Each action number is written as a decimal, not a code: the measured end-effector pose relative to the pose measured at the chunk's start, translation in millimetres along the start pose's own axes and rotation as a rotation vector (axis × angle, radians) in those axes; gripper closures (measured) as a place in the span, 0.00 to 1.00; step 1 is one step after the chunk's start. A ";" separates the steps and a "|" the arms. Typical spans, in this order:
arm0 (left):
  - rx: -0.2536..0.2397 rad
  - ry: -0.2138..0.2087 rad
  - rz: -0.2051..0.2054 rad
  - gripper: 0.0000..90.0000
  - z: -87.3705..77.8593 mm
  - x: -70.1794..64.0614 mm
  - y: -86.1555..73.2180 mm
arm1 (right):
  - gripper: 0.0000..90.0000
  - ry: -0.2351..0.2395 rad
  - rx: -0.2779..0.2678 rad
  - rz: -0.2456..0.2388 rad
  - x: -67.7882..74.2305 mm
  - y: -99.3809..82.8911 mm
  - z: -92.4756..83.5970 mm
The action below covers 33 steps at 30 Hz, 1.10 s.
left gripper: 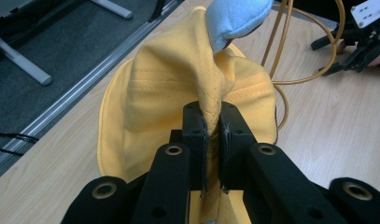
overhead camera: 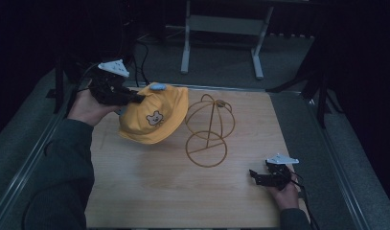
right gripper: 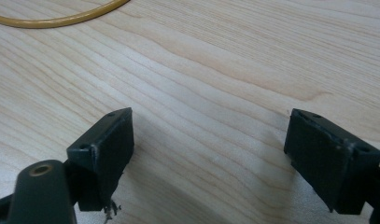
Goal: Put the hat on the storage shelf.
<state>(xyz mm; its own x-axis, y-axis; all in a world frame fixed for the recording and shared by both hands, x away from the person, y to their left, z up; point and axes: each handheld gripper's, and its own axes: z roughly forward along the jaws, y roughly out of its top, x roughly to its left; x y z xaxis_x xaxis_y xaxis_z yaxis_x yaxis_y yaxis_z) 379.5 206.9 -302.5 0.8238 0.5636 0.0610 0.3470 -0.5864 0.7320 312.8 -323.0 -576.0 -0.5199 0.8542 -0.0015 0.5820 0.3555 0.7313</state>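
A yellow hat (overhead camera: 153, 114) with a bear face and a light blue ear (overhead camera: 157, 86) hangs above the table's back left. My left gripper (overhead camera: 137, 98) is shut on a fold of its fabric; in the left gripper view the yellow hat (left gripper: 178, 93) is pinched between the jaws of my left gripper (left gripper: 212, 135). A yellow wire hat stand (overhead camera: 208, 129) stands upright just right of the hat, apart from it. My right gripper (overhead camera: 253, 176) rests low near the table's front right, open, and in the right gripper view my right gripper (right gripper: 208, 149) has only bare wood between its jaws.
The wooden table (overhead camera: 154, 191) has metal rails along its left and right sides. Grey carpet and a white frame's legs (overhead camera: 185, 52) lie beyond the far edge. The stand's ring base (right gripper: 52, 18) curves across the top of the right gripper view.
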 end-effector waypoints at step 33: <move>-0.007 0.000 0.057 0.92 -20.6 -9.1 23.1 | 0.18 0.002 0.001 -0.001 0.2 0.0 -0.1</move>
<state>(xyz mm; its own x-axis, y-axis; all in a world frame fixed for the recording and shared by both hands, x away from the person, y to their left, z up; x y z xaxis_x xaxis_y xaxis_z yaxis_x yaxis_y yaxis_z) 370.8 200.2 -272.1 0.8421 0.5293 0.1030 0.2962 -0.6137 0.7319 312.7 -322.9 -576.0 -0.5216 0.8532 -0.0011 0.5821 0.3568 0.7307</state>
